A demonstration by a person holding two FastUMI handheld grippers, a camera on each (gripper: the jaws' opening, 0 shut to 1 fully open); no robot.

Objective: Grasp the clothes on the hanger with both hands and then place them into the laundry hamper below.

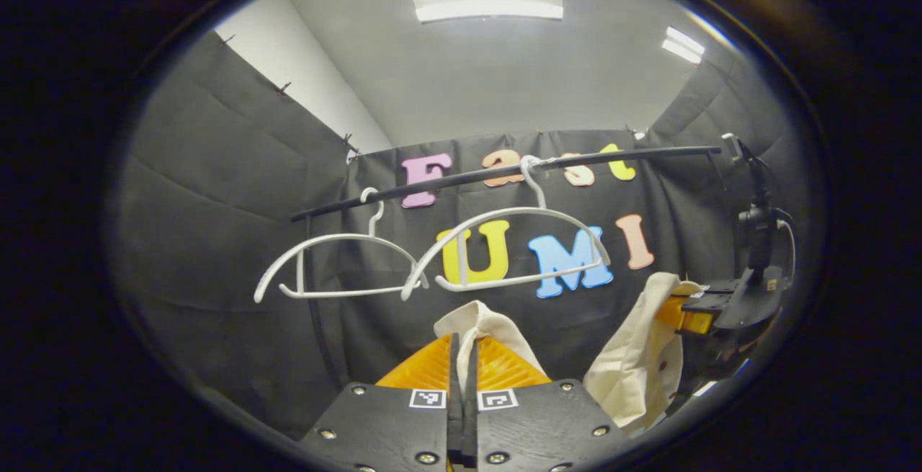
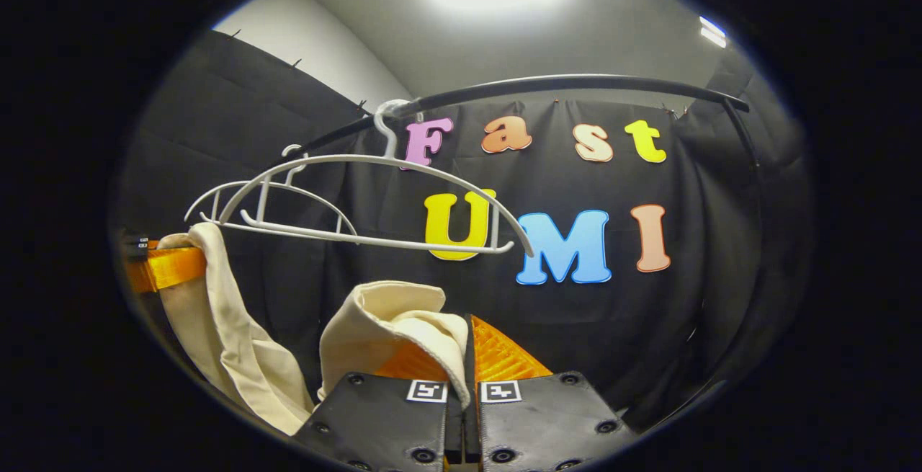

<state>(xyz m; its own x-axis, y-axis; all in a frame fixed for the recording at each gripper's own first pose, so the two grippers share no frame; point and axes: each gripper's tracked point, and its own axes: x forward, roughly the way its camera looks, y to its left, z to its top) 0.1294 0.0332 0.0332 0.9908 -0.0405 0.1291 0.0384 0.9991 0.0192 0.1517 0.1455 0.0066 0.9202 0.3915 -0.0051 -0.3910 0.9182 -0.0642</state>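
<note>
Black cloth walls (image 1: 216, 191) all around the booth, gray ceiling (image 1: 504, 76) up top with bright strip lights (image 1: 486, 0).

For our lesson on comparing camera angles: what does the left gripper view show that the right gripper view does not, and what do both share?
Left gripper view alone: the right gripper off to the side with its black camera mount and cable, and two ceiling lights.

Right gripper view alone: the left gripper at the edge, its orange jaws pinching the cream garment.

Both: two bare white hangers on the black rail, and the viewing gripper's own jaws shut on a fold of cream garment.
</note>
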